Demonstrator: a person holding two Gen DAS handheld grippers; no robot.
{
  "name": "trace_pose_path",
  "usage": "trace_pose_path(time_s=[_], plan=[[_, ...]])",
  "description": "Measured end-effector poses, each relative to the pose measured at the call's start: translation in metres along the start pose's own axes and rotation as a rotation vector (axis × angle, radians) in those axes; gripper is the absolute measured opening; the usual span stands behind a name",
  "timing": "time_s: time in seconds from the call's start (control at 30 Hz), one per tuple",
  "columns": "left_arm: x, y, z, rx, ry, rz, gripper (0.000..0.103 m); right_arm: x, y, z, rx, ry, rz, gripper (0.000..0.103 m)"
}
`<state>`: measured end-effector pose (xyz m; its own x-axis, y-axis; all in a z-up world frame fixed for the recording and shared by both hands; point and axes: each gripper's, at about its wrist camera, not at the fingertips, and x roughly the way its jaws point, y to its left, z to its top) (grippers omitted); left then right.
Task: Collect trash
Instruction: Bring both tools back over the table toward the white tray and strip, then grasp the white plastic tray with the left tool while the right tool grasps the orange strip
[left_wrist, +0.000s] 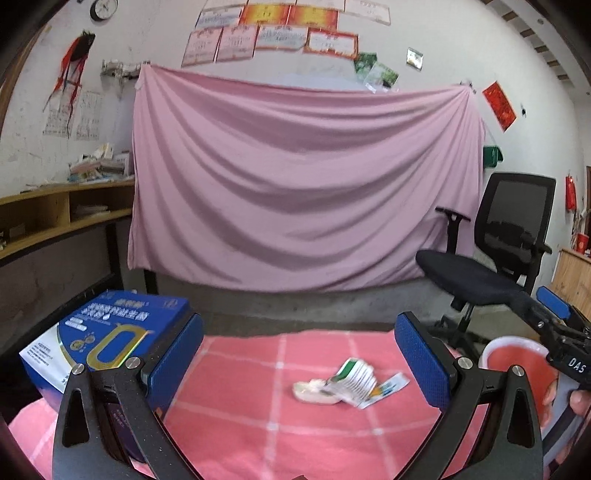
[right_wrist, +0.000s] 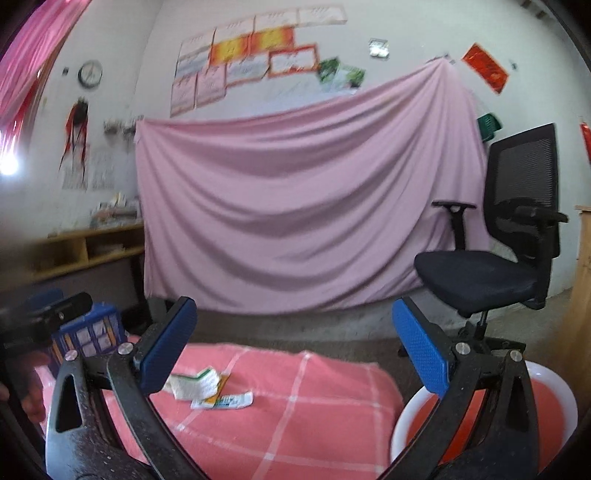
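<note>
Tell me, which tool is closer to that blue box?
Left. The left tool has the blue box right beside its left finger; the right tool is farther, over by the red bin.

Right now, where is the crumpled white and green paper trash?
The crumpled white and green paper trash lies on the pink checked cloth, between the blue box on the left and the red-and-white bin on the right.

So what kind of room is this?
Probably a lived-in home room or small office: certificates and a clock on the wall, an office chair, and a cloth-covered table.
</note>
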<state>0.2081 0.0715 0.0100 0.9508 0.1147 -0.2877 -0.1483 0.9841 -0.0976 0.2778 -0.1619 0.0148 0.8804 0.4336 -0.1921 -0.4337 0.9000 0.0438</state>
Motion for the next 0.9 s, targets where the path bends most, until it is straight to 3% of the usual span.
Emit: trace_pose_path(time_s=[0.4, 0.6, 0.9], plan=[[0.055, -0.013, -0.018, 0.074, 0.273, -0.033, 0.099, 0.069, 0.007, -0.036, -0.018, 0.319, 0.088, 0.103], [0.089, -0.009, -0.029, 0.045, 0.427, -0.087, 0.086, 0.103, 0.002, -0.055, 0.022, 0.5, 0.117, 0.085], [0.132, -0.028, -0.038, 0.093, 0.596, -0.118, 0.085, 0.13, 0.001, -0.069, 0.054, 0.657, 0.14, 0.073]])
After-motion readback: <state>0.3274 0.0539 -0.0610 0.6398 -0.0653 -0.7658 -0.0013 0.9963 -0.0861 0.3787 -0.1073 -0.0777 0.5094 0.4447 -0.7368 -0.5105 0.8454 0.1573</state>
